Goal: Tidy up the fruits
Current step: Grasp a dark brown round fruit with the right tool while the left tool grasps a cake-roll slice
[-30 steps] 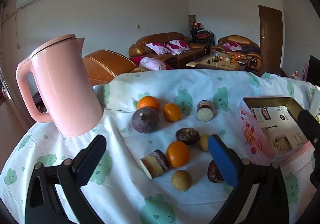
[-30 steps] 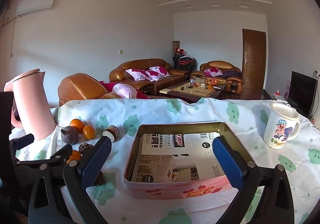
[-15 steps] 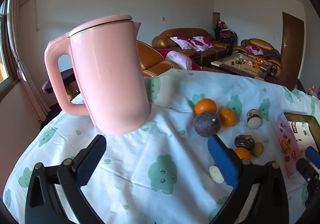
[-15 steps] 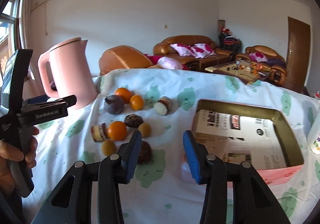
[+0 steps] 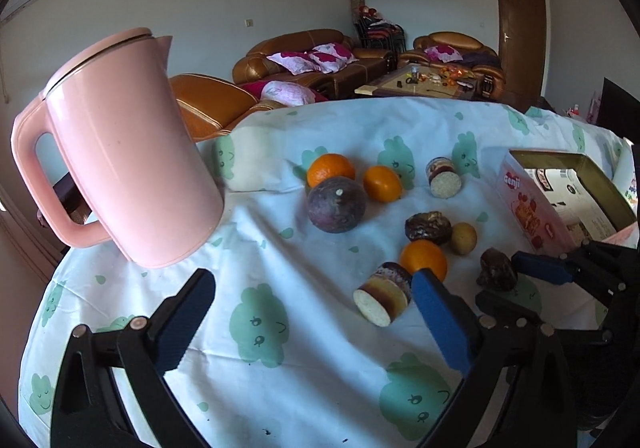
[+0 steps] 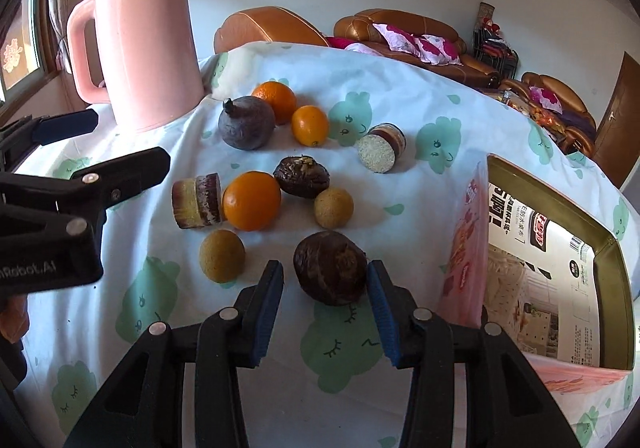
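Right gripper (image 6: 325,298) half spread, blue pads flanking wrinkled dark-brown round fruit (image 6: 330,267) on white cloth with green prints (image 6: 248,368), right pad just beside it, left apart. Pink tin box (image 6: 464,248) right of fruit. Left gripper (image 5: 310,322) spread wide, empty, near pink plastic kettle (image 5: 128,152)

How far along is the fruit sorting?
Barely begun: the tin box holds only printed paper. The right gripper straddles a dark brown fruit, fingers not yet pressing. The oranges and the other fruit remain on the tablecloth.
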